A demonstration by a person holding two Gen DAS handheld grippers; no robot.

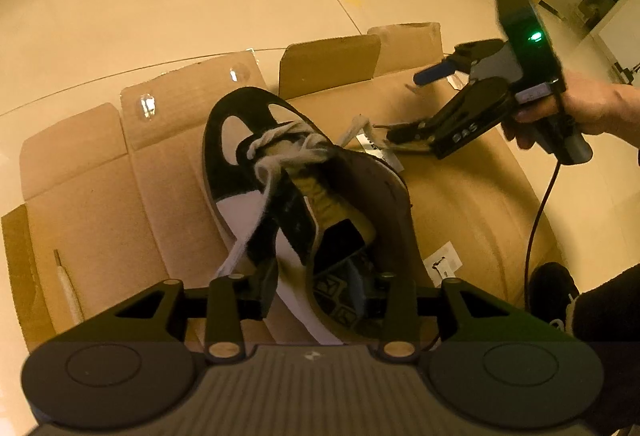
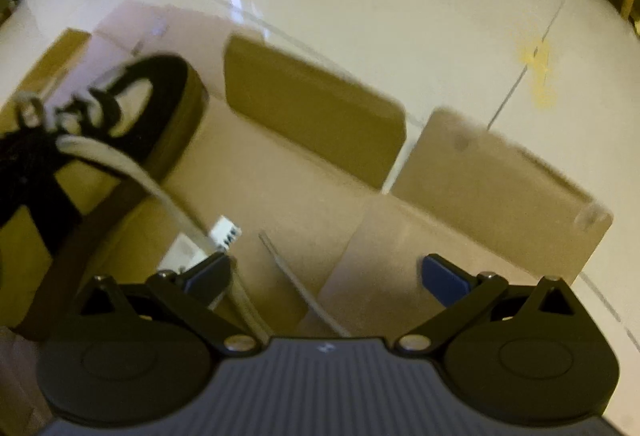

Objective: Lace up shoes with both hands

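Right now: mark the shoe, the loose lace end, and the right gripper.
shoe point(image 1: 236, 192), left wrist view, on the side panel.
lace end point(image 2: 132, 166), right wrist view, on the strand off the shoe.
right gripper point(image 2: 326, 276), right wrist view, midway between its open fingertips.

We can read almost nothing here. The lower arm of the right gripper point(image 1: 404, 108) carries small pale characters, too blurred for us to make out. The white labels point(image 1: 442, 263) on the cardboard point(image 1: 472, 196) bear dark print we cannot read.
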